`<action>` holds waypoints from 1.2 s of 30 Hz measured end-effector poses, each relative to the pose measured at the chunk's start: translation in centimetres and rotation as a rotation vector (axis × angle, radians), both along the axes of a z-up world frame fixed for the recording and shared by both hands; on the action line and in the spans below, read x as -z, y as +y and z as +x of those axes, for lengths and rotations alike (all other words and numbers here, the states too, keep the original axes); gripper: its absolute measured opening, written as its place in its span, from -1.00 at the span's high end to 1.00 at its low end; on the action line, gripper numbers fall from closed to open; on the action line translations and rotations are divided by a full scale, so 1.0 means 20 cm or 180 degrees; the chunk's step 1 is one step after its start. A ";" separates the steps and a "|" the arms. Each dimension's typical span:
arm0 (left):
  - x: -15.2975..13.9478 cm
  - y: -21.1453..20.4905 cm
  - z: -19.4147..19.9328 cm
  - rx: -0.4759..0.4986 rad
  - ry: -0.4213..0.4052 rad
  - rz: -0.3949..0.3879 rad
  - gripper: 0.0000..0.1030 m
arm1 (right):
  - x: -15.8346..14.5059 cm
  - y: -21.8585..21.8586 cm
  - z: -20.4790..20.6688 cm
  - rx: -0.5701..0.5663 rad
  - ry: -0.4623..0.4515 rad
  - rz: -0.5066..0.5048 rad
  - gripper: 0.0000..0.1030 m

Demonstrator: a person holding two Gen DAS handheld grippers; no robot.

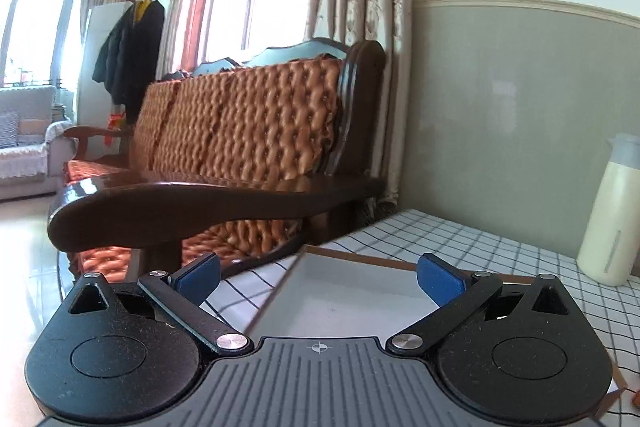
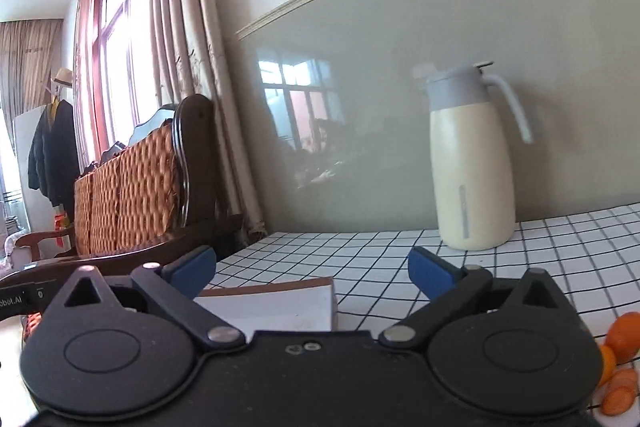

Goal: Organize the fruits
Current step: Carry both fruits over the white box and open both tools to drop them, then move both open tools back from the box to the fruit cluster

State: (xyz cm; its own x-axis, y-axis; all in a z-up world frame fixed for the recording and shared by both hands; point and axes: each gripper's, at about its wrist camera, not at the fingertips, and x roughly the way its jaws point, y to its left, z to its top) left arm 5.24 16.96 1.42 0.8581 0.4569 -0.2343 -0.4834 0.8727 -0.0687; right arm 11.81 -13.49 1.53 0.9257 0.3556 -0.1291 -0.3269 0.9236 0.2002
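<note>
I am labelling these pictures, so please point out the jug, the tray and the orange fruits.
jug (image 2: 474, 167): right wrist view, middle of the cream body.
tray (image 1: 352, 291): left wrist view, bare white floor inside the rim.
orange fruits (image 2: 626, 337): right wrist view, the upper whole fruit at the right edge.

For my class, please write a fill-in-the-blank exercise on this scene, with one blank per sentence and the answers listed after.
1. The left gripper and the right gripper both have their jaws ____.
2. The cream jug stands upright on a ____ tablecloth.
3. In the right wrist view, the fruits at the right edge are ____ in colour.
4. The white tray in front of the left gripper holds ____ fruit where it can be seen.

Missing words: open; checked; orange; no
</note>
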 end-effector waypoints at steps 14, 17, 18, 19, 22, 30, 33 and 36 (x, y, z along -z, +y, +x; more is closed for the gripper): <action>0.02 -0.06 0.03 0.0132 0.0205 -0.0051 -1.00 | 0.03 0.04 0.01 -0.0336 0.0273 -0.0223 -0.88; 0.03 -0.07 0.05 0.0146 0.0271 -0.0080 -1.00 | 0.05 0.05 -0.01 -0.0381 0.0351 -0.0267 -0.88; 0.03 -0.07 0.05 0.0163 0.0292 -0.0090 -1.00 | 0.05 0.04 -0.01 -0.0389 0.0386 -0.0251 -0.88; 0.04 -0.08 0.06 0.0173 0.0305 -0.0089 -1.00 | 0.05 0.03 -0.01 -0.0398 0.0420 -0.0222 -0.88; 0.04 -0.12 0.07 0.0221 0.0335 -0.0047 -1.00 | 0.05 -0.02 -0.02 -0.0395 0.0501 -0.0140 -0.88; 0.05 -0.28 0.09 0.0445 0.0378 0.0094 -1.00 | 0.05 -0.15 -0.04 -0.0350 0.0627 -0.0087 -0.88; 0.05 -0.36 0.10 0.0589 0.0374 0.0157 -1.00 | 0.04 -0.20 -0.06 -0.0287 0.0615 -0.0098 -0.88; 0.05 -0.45 0.11 0.0744 0.0394 0.0197 -1.00 | 0.03 -0.27 -0.08 -0.0202 0.0623 -0.0092 -0.88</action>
